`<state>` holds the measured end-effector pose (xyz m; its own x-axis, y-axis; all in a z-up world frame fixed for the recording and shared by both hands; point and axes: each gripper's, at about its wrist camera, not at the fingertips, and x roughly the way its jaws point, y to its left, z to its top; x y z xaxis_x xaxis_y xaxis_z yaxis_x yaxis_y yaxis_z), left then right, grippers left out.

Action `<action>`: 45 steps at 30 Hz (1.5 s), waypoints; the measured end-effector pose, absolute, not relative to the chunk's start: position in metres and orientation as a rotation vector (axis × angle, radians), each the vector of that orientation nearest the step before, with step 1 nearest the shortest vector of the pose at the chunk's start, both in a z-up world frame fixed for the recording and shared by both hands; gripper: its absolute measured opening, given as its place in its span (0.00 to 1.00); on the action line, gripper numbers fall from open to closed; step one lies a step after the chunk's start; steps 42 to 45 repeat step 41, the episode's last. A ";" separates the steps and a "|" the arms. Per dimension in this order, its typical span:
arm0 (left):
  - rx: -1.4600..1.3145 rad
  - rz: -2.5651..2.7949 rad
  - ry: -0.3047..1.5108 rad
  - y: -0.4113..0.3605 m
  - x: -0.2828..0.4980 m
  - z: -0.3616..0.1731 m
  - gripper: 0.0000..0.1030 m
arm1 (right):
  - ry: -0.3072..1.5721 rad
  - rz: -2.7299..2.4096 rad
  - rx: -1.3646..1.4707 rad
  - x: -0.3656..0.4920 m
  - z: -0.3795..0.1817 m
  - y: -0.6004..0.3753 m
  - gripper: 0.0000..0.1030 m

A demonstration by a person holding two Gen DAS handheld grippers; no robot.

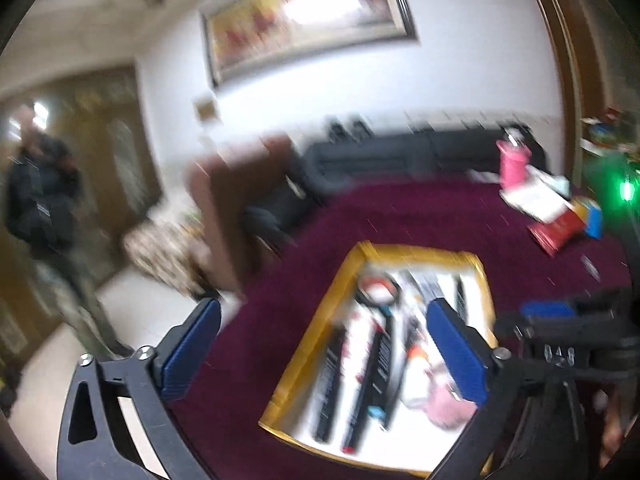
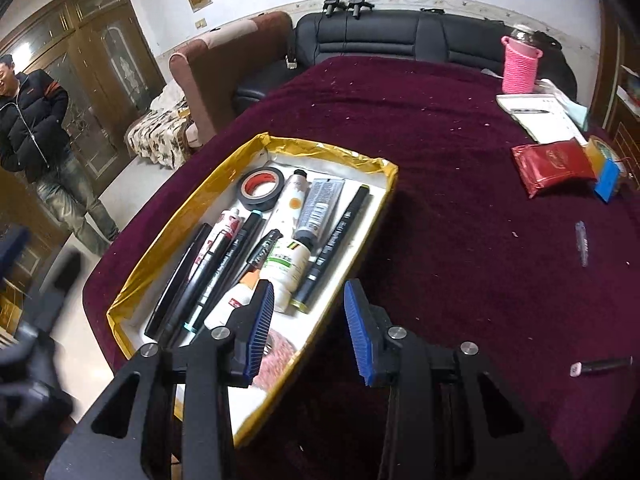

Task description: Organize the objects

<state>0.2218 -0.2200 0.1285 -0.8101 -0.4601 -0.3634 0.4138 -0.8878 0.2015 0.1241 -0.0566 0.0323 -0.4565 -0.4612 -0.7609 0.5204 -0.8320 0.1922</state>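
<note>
maroon tablecloth (image 2: 460, 168) | black sofa (image 2: 400, 36) behind | left tongs (image 1: 324, 348) wide, empty | right tongs (image 2: 310, 328) narrow, empty

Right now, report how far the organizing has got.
Done: the yellow-edged tray already holds the tape roll, tubes, pens and a white bottle. In hand: nothing; the left tongs and right tongs are both empty. Left: a small pen and a dark stick lie loose on the maroon cloth.

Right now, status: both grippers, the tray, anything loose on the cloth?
Left gripper open wide, empty, above tray. Right gripper part open, empty, over tray's near edge. Tray packed. Two pens loose on cloth, right.
</note>
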 end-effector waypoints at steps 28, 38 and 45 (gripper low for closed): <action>0.759 -2.605 0.164 -0.233 0.227 0.107 0.99 | 0.387 -2.398 0.999 0.176 0.021 -0.065 0.57; 0.854 -2.533 0.152 -0.245 0.217 0.091 0.99 | 0.412 -2.376 1.044 0.174 0.014 -0.077 0.57; 0.884 -2.527 0.177 -0.248 0.214 0.089 0.99 | 0.411 -2.374 1.050 0.173 0.013 -0.078 0.57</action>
